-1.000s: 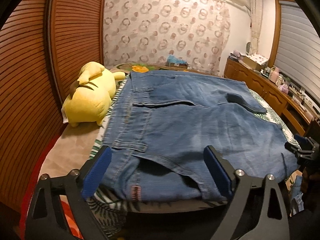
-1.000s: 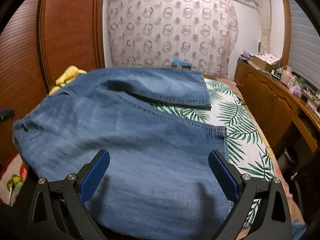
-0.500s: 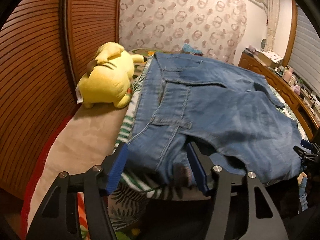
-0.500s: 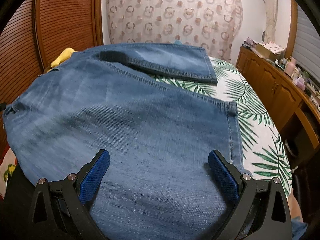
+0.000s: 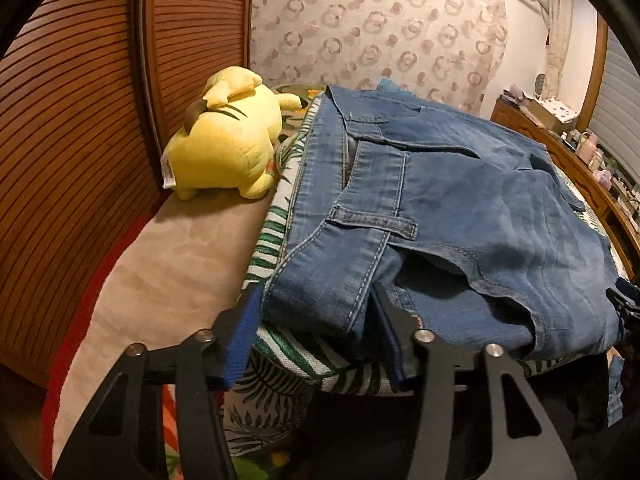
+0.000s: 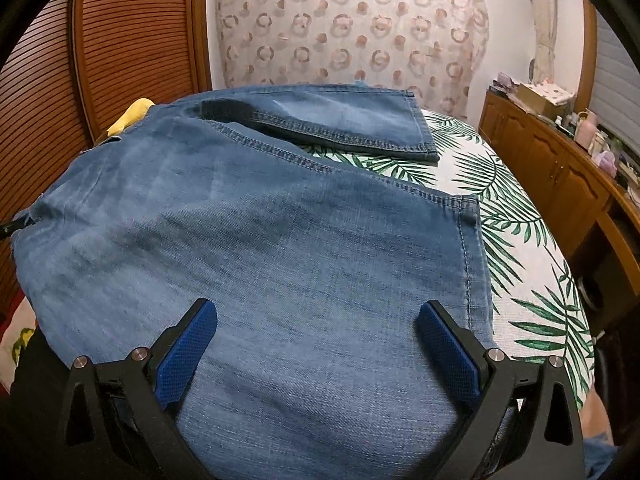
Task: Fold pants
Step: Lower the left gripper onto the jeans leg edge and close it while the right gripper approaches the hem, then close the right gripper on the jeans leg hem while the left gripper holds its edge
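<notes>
Blue jeans point(image 5: 460, 208) lie spread across the bed, waistband toward the left wrist view, legs point(image 6: 280, 240) toward the right wrist view. My left gripper point(image 5: 312, 320) straddles the near waistband corner. Its jaws are closing, with the denim corner between the blue pads point(image 5: 240, 336); I see no firm pinch. My right gripper point(image 6: 316, 344) stands open and wide over the near trouser leg, with cloth lying between and under its fingers. A second leg's hem point(image 6: 360, 128) lies further back. The right gripper's tip point(image 5: 624, 300) shows at the jeans' far right edge.
A yellow plush toy point(image 5: 224, 148) lies left of the jeans by the wooden slatted doors point(image 5: 80, 120). The palm-leaf bedspread point(image 6: 516, 216) shows bare to the right. A wooden sideboard point(image 6: 560, 168) with small items runs along the right wall.
My left gripper moved down and to the left onto the waistband corner, and its jaws narrowed around it. The right gripper stayed wide, with the leg cloth filling more of its view.
</notes>
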Available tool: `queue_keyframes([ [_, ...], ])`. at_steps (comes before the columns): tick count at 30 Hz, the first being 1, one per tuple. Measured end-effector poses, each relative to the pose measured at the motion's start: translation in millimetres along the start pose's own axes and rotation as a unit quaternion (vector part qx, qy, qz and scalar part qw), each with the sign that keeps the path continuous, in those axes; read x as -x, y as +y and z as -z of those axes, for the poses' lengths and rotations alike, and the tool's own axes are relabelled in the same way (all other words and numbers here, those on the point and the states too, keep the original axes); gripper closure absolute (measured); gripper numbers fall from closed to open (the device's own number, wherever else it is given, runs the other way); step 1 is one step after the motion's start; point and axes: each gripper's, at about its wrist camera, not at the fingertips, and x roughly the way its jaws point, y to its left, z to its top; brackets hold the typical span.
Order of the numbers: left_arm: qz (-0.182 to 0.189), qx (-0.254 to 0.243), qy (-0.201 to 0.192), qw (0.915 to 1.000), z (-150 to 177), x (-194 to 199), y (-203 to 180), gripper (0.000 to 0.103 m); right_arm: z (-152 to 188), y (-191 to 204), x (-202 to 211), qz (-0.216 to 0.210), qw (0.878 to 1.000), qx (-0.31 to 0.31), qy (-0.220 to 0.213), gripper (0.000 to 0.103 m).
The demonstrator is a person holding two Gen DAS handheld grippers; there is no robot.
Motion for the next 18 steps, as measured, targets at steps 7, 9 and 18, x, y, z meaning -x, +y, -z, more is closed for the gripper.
queue_keyframes([
  [7,0.013,-0.017,-0.016,0.9996,-3,9,-9,0.079,-14,-11,-17,0.0,1.0,-0.002,0.003,0.001],
  [9,0.018,-0.018,-0.024,0.9994,-8,13,-11,0.083,-16,-11,-19,0.005,1.0,-0.007,0.006,0.001],
  [18,0.037,-0.026,-0.061,0.9971,-31,26,-24,0.087,-12,-15,-10,-0.008,1.0,0.007,0.018,0.001],
])
